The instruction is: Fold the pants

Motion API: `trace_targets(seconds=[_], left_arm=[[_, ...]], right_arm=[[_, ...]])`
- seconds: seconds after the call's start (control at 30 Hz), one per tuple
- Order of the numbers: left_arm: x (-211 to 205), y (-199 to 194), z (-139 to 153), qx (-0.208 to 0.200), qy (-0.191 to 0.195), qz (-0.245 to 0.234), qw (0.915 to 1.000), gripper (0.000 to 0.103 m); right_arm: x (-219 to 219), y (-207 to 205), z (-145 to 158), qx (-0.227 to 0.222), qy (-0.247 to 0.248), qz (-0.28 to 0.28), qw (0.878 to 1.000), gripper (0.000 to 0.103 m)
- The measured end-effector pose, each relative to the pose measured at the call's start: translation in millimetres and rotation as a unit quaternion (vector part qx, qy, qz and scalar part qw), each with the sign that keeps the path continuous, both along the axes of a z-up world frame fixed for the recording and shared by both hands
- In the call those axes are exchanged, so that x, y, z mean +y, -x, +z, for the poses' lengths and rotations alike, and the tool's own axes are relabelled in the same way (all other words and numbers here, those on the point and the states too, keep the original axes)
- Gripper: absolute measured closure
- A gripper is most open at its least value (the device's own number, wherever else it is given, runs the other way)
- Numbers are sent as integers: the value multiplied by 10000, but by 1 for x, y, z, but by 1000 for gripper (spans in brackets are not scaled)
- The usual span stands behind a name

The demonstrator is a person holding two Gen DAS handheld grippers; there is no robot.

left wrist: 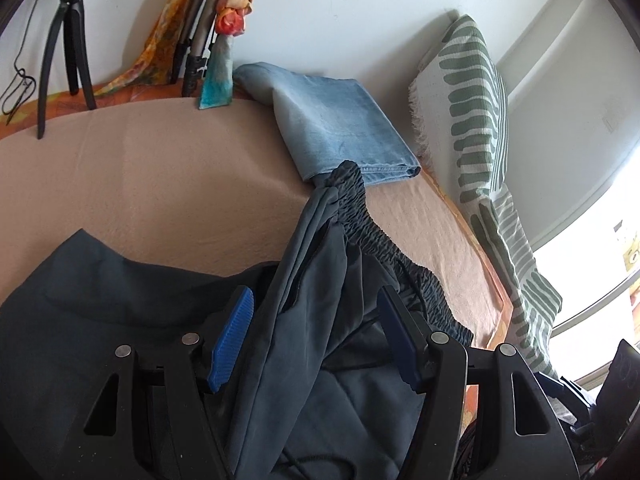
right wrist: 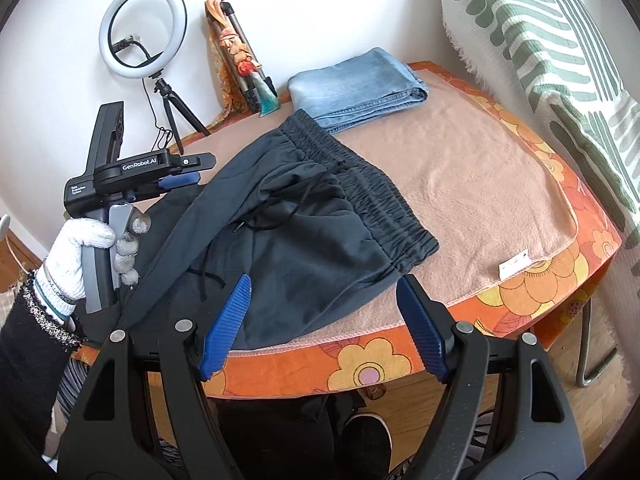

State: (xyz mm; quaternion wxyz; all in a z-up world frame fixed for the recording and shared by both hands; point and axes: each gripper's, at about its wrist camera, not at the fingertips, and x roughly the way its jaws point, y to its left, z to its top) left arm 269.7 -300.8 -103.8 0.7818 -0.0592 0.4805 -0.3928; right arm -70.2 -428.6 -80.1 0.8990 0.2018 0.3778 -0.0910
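Dark grey pants [right wrist: 304,232] with an elastic waistband and a black drawstring lie crumpled on a pink towel [right wrist: 472,184] on the table. In the left wrist view the pants [left wrist: 320,320] bunch up between the blue pads of my left gripper [left wrist: 314,304], whose jaws stand wide apart around the cloth without pinching it. The left gripper also shows in the right wrist view [right wrist: 180,180], held by a gloved hand at the pants' left side. My right gripper [right wrist: 324,292] is open and empty, just above the pants' near edge at the table front.
Folded light-blue jeans [right wrist: 360,84] lie at the far end of the towel, against the wall. A ring light on a tripod [right wrist: 142,36] and a scarf-wrapped stand [right wrist: 240,56] stand at the back. A green striped cloth [right wrist: 560,48] hangs at the right. The orange flowered table edge [right wrist: 360,364] is near.
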Motion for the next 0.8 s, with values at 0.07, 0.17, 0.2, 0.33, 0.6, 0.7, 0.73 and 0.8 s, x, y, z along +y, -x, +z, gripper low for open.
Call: trace_targets(seconds=[0.07,0.17,0.2,0.33,0.6,0.7,0.73,0.8], left_arm=[[-8,-9,-7,54,-67,41,10000,39],[-17,-19,-14,81,-127,106,9998,39],[-20,-22,-17,97,-146,116,9998,39],[-39,-31,-27,61,-343,42,9994,42],[-51,-27,-32,-177,-206,-137,9995,97],[-52,-21,-25,-380,-169,-227,9989,100],[-51,-19,-22,-438,-109,-250,9987,100],[-48,-10,-14,-496,70,-288,9983,101]], right_arm=[[-7,3,-2,9,-36,-46,10000,25],[-14,5,-3,28,-10,-101,9999,25],[-17,6,-4,41,-14,-121,9999,25],[-27,6,-9,108,-57,-191,9997,25],[-43,1,-16,104,-220,-255,9994,25],[-50,-1,-20,78,-355,-270,9990,25],[-52,-2,-21,73,-415,-292,9987,25],[-58,-2,-24,24,-581,-336,9977,25]])
